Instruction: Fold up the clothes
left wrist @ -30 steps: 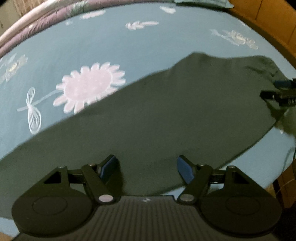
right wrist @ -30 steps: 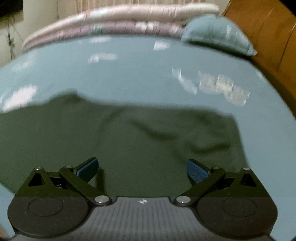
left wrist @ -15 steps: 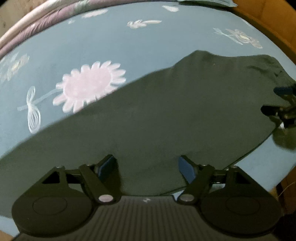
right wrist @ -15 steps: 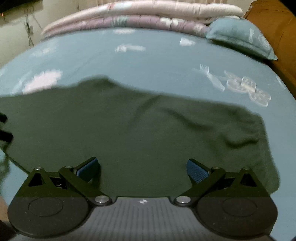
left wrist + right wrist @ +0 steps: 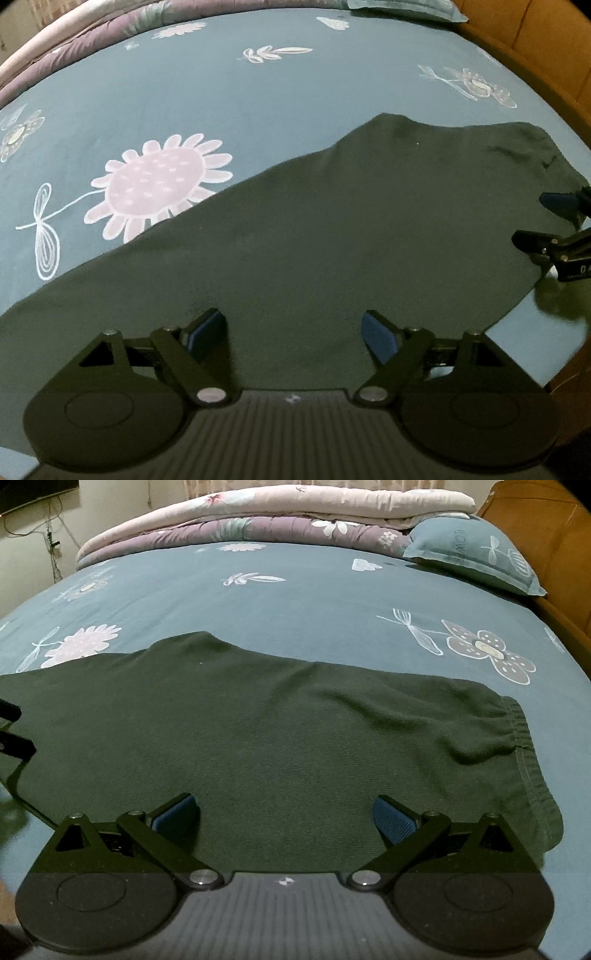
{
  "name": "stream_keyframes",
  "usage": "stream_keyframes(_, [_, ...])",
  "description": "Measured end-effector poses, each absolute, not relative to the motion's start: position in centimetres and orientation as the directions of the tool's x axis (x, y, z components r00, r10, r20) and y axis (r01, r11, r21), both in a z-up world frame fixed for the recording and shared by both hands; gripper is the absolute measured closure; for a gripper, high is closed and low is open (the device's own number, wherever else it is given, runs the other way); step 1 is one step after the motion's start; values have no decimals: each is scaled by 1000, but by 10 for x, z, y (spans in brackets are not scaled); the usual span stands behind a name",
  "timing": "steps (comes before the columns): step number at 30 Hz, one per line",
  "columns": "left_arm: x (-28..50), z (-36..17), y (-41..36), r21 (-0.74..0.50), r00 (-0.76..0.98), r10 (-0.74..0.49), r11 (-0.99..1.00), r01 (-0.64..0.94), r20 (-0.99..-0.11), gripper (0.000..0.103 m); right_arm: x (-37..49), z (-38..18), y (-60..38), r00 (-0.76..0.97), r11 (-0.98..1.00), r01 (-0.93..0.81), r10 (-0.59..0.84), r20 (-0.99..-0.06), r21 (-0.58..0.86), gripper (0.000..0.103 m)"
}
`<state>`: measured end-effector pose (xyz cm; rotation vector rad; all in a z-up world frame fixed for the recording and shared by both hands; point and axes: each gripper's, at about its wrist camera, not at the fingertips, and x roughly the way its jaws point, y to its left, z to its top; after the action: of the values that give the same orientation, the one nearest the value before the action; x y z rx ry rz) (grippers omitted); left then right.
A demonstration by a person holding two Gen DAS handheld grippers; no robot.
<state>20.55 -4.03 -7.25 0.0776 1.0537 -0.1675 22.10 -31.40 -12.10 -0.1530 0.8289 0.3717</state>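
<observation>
holding my left gripper [image 5: 293, 332] and right gripper [image 5: 284, 812] spread wide and empty over the near edge of the dark green garment [image 5: 295, 738], which lies flat along the bedsheet [image 5: 295, 602], waistband to my right, because both ends are within reach.

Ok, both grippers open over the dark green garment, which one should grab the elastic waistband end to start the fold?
Right, probably. The waistband lies just beyond the right gripper, whose jaws are open. The left gripper faces the garment mid-length, with the waistband end far off.
</observation>
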Motion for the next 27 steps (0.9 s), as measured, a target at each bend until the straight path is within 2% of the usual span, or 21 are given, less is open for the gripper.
stream_keyframes(3, [202, -74, -35, -34, 482, -116, 984, 175, -868, 16, 221, -121, -315, 615, 925, -381, 262, -744, 11, 0])
stream_keyframes(8, [199, -75, -39, -27, 465, -123, 978, 208, -877, 8, 221, -122, -315, 617, 925, -379, 260, -743, 9, 0])
stream_keyframes(12, [202, -64, -43, -28, 481, -123, 979, 199, -868, 8, 221, -122, -314, 617, 926, -378, 258, -744, 8, 0])
stream_keyframes(17, [219, -46, -60, -88, 526, -245, 948, 306, -815, 8, 220, -122, -314, 621, 927, -375, 254, -741, 4, 0])
stream_keyframes(20, [236, -51, -73, -90, 528, -278, 931, 353, -803, 8, 221, -119, -316, 624, 929, -369, 256, -738, 10, 0])
stream_keyframes(24, [251, -73, -78, -131, 491, -277, 942, 310, -826, 8, 222, -114, -317, 628, 933, -360, 260, -733, 22, 0])
stream_keyframes(27, [250, -78, -78, -131, 508, -275, 945, 300, -817, 4, 227, -101, -327, 674, 940, -340, 265, -690, 29, 0])
